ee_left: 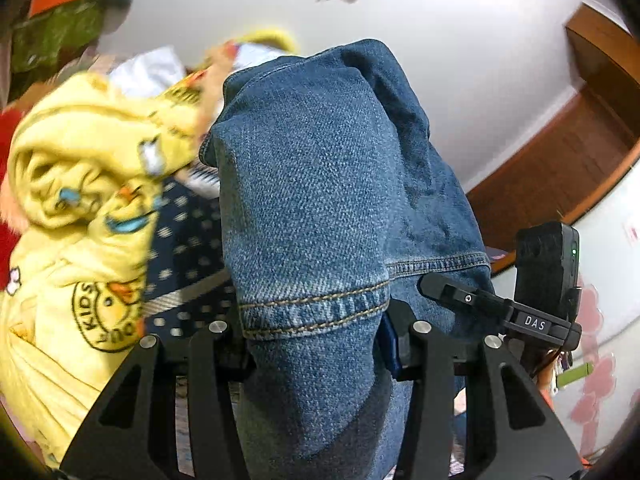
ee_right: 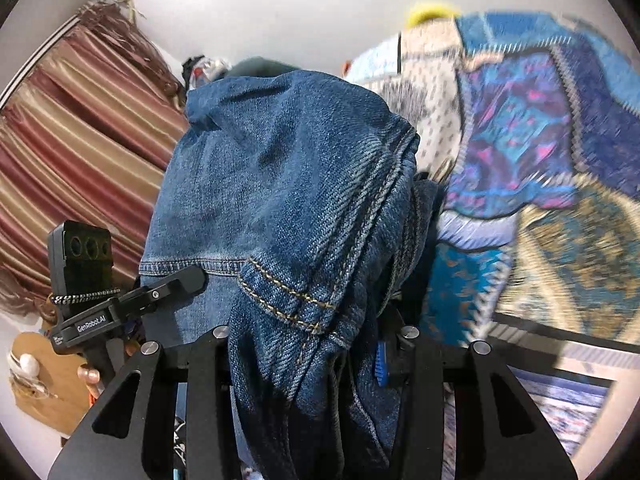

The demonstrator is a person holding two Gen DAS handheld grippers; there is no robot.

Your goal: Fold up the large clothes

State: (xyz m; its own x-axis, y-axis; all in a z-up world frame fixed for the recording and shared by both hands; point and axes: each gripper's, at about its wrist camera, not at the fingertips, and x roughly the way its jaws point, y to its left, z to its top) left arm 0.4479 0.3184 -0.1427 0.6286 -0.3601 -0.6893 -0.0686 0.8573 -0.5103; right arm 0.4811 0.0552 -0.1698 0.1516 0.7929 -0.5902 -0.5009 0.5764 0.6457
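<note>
A pair of blue denim jeans (ee_left: pixel 312 200) with tan stitching hangs over my left gripper (ee_left: pixel 320 344), which is shut on the fabric near a stitched hem. The jeans fill the middle of the left wrist view and hide the fingertips. In the right wrist view the same jeans (ee_right: pixel 280 184) drape over my right gripper (ee_right: pixel 316 348), which is shut on a bunched, seamed part of the denim. Both grippers hold the jeans raised, tilted up toward the ceiling.
A heap of clothes lies to the left, with a yellow duck-print garment (ee_left: pixel 80 208) and a navy dotted cloth (ee_left: pixel 184 248). A wooden door frame (ee_left: pixel 560 160) is at right. A striped curtain (ee_right: pixel 80 152) and a patterned blue bedspread (ee_right: pixel 540 168) flank the jeans.
</note>
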